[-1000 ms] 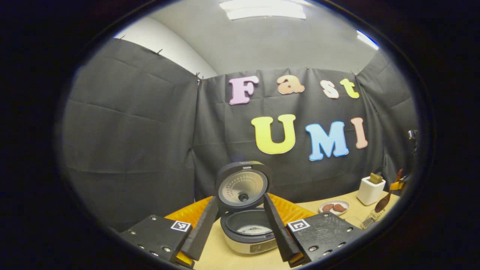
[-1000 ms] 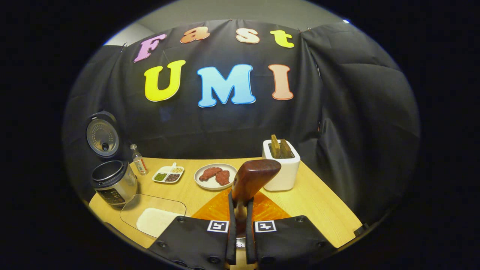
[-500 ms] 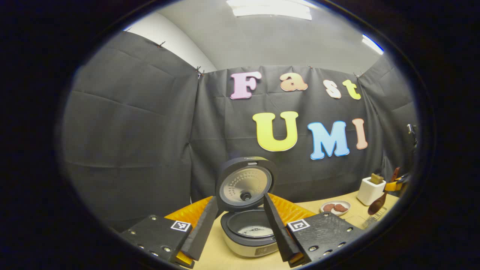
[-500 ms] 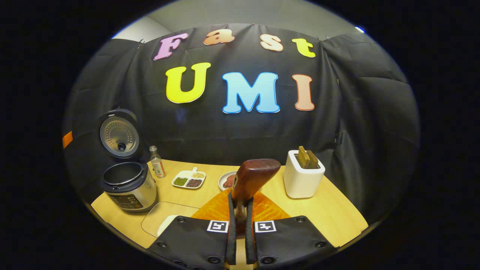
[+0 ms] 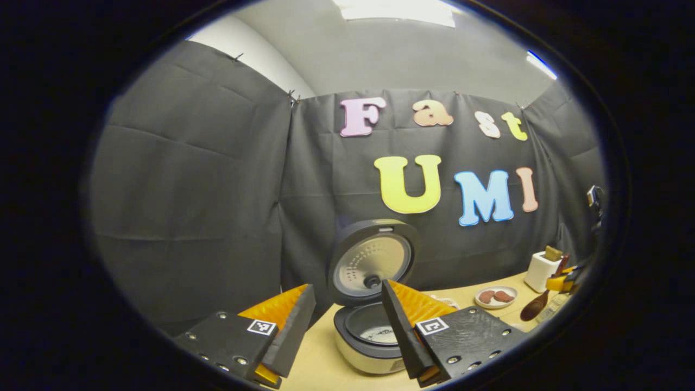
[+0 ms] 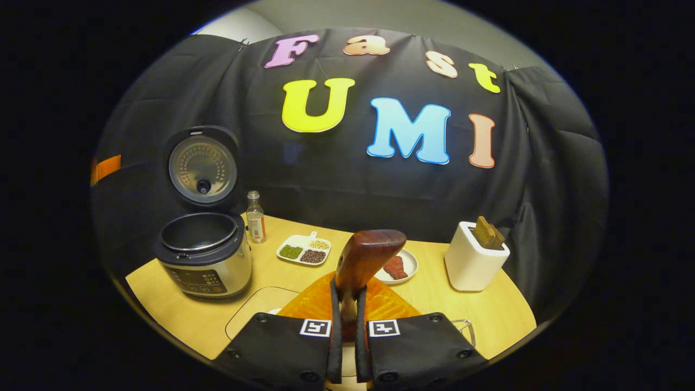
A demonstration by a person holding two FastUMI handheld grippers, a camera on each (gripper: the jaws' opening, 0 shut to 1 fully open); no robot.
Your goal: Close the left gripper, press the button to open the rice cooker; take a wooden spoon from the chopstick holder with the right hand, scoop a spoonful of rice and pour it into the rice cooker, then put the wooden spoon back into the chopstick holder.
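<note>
Bottom centre: right gripper (image 6: pixel 347 331) clamps wooden spoon (image 6: pixel 365 259) upright for scooping; left gripper (image 5: pixel 347 320) spread, idle before rice cooker (image 6: pixel 203 255).

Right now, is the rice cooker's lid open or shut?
Open: the lid stands upright behind the rice cooker, its perforated inner plate facing forward and the pot uncovered.
</note>
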